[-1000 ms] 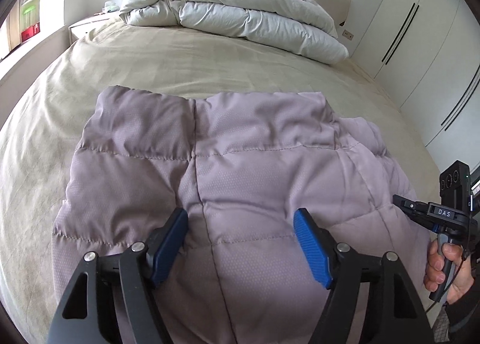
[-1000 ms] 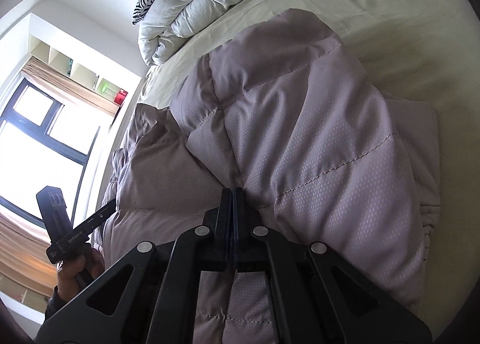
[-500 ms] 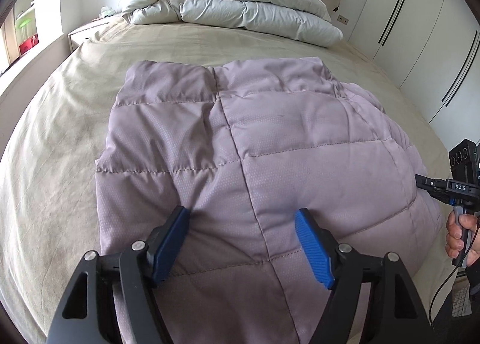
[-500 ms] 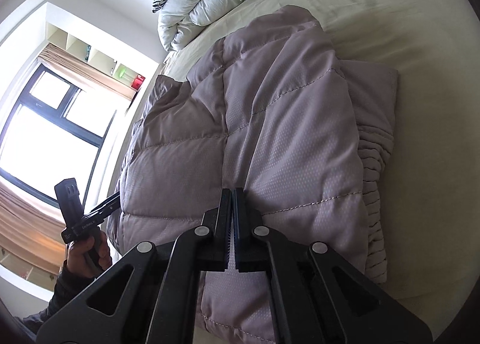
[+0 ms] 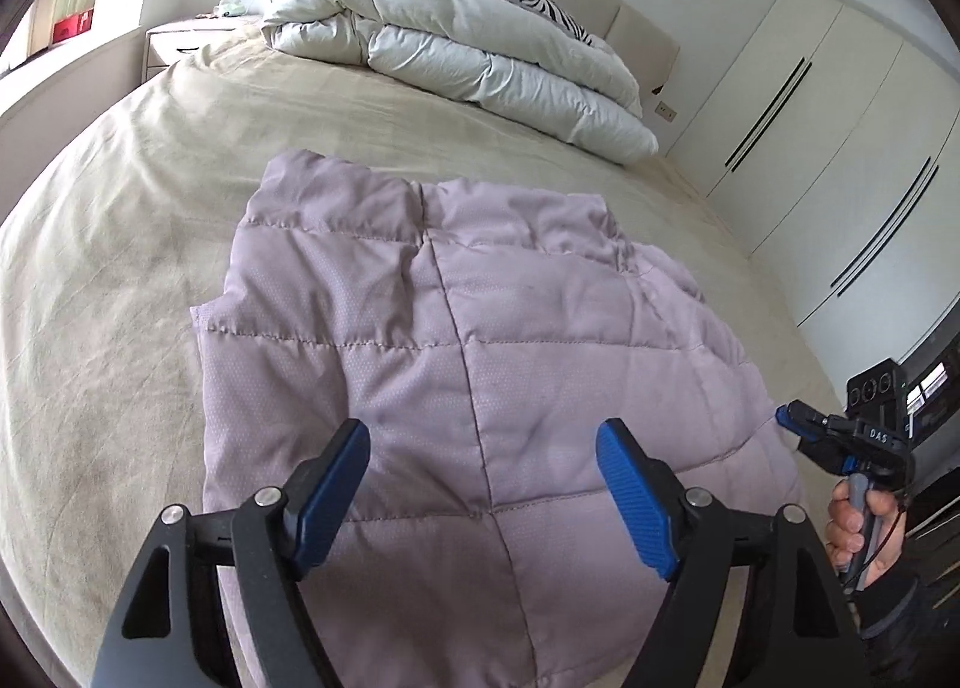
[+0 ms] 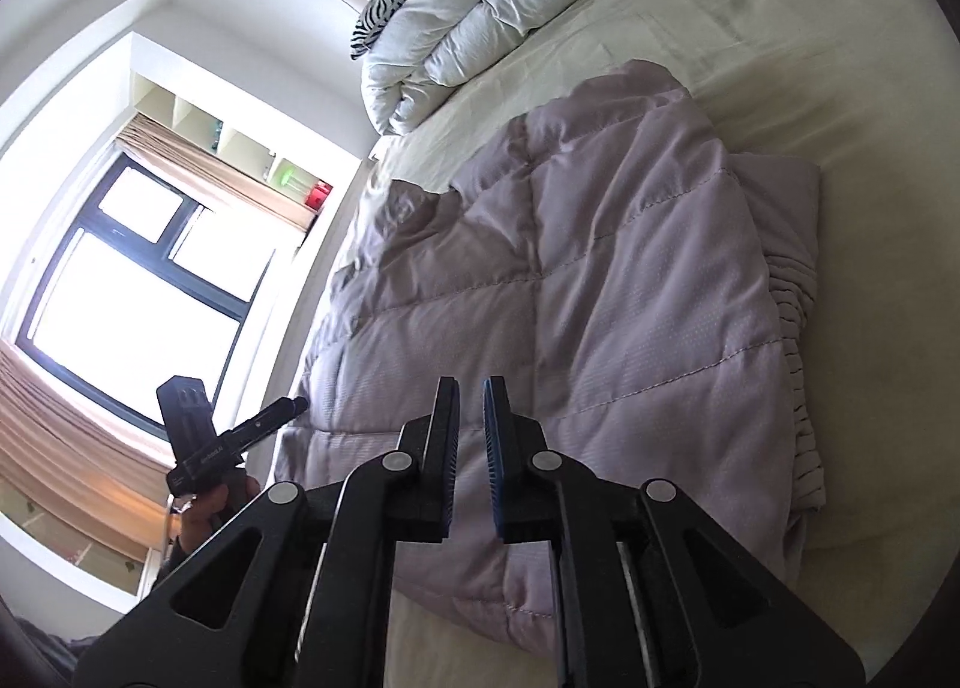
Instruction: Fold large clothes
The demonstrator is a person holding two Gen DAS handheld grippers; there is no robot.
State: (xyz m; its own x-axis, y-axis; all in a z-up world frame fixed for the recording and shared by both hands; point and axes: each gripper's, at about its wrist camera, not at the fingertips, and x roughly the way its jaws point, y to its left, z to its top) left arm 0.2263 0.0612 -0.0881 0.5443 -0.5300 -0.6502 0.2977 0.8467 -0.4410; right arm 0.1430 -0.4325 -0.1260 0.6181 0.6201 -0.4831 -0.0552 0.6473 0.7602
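Left wrist view: the left claw (image 5: 483,487) stood wide, its jaws opening, blue pads (image 5: 636,499) above the folded lilac quilted garment (image 5: 480,340) with nothing gripped. The garment lay on the beige bed (image 5: 120,268), nearer than the white duvet (image 5: 480,52). At far right, a hand (image 5: 864,532) held the right claw (image 5: 798,424).

Right wrist view: the right claw (image 6: 471,448) showed a narrow gap, jaws opening, empty, over the garment's (image 6: 570,298) near edge. The left claw (image 6: 288,409) appeared at left by the window (image 6: 132,298).

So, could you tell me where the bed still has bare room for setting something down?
Bare bedsheet lies left of the folded lilac quilted jacket, and between it and the white duvet. The headboard end is crowded.
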